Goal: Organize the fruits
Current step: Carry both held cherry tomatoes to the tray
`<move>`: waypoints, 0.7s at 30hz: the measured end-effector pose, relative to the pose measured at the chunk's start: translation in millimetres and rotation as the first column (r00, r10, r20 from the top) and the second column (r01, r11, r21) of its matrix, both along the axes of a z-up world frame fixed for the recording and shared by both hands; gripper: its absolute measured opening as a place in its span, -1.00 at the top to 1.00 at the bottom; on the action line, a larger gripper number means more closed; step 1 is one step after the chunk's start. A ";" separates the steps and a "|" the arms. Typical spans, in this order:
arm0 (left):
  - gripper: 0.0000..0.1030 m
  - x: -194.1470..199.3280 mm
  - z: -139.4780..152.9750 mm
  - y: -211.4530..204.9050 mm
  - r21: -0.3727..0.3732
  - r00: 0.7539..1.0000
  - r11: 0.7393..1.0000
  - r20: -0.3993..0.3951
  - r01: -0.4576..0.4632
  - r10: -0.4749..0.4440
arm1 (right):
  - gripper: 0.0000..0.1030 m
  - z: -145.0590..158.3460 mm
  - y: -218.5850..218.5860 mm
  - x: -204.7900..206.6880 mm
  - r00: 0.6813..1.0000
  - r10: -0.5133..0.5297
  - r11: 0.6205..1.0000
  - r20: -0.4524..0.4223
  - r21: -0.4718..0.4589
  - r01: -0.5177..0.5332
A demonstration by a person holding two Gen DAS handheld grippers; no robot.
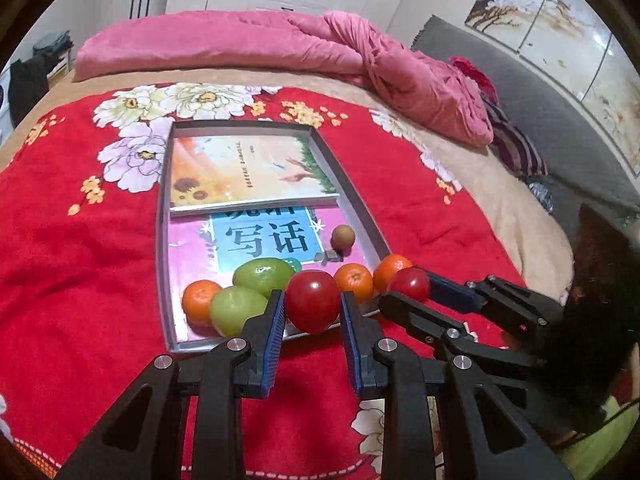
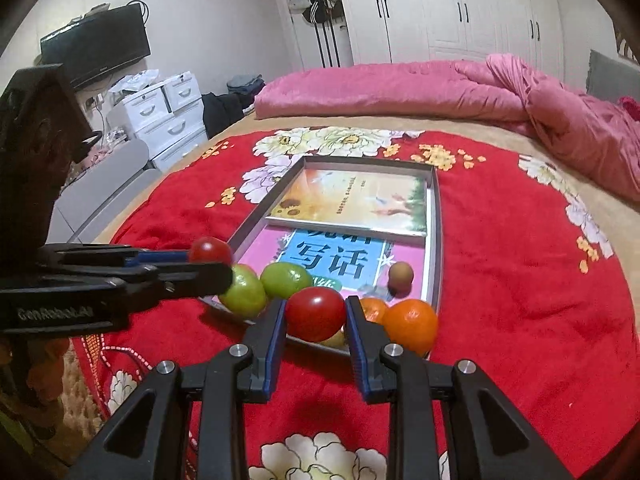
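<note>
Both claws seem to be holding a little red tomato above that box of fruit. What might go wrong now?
1. Each red tomato is round and glossy, pinched only at its sides by the jaws; it might slip out, or bruise if squeezed harder.
2. The left gripper and right gripper sit close together above the tray, so they could knock each other.
3. A dropped tomato could roll off across the red blanket.

1. A home bedroom: a wide bed (image 2: pixel 520 240) fills both views, spread with a red floral blanket (image 1: pixel 80 240).
2. A pink quilt (image 2: pixel 400 88) lies bunched at its far side.
3. White wardrobes (image 2: pixel 460 8) line the wall.
4. A TV (image 2: pixel 96 44) stands near white drawers (image 2: pixel 160 116).
</note>
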State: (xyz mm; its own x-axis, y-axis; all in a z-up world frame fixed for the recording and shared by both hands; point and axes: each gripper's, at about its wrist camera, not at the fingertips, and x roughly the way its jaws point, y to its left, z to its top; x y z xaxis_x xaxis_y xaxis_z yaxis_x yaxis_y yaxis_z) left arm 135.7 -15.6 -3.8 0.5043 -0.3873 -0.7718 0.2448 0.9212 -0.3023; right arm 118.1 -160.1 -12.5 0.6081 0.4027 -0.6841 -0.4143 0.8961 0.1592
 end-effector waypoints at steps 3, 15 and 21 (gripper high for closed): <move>0.46 6.0 -9.4 -6.7 0.017 1.000 1.000 -0.019 0.004 -0.004 | 0.43 -1.7 0.8 2.3 1.000 -0.001 1.000 0.008 -0.021 0.001; 0.46 15.6 -27.3 -19.5 0.075 0.999 0.997 -0.044 0.025 -0.022 | 0.43 -17.9 0.7 12.7 1.000 0.014 0.998 -0.010 -0.060 -0.014; 0.46 19.0 -34.6 -18.7 0.092 0.998 0.995 -0.063 0.026 -0.020 | 0.43 -28.3 10.3 13.7 0.999 0.044 0.990 -0.009 -0.130 -0.045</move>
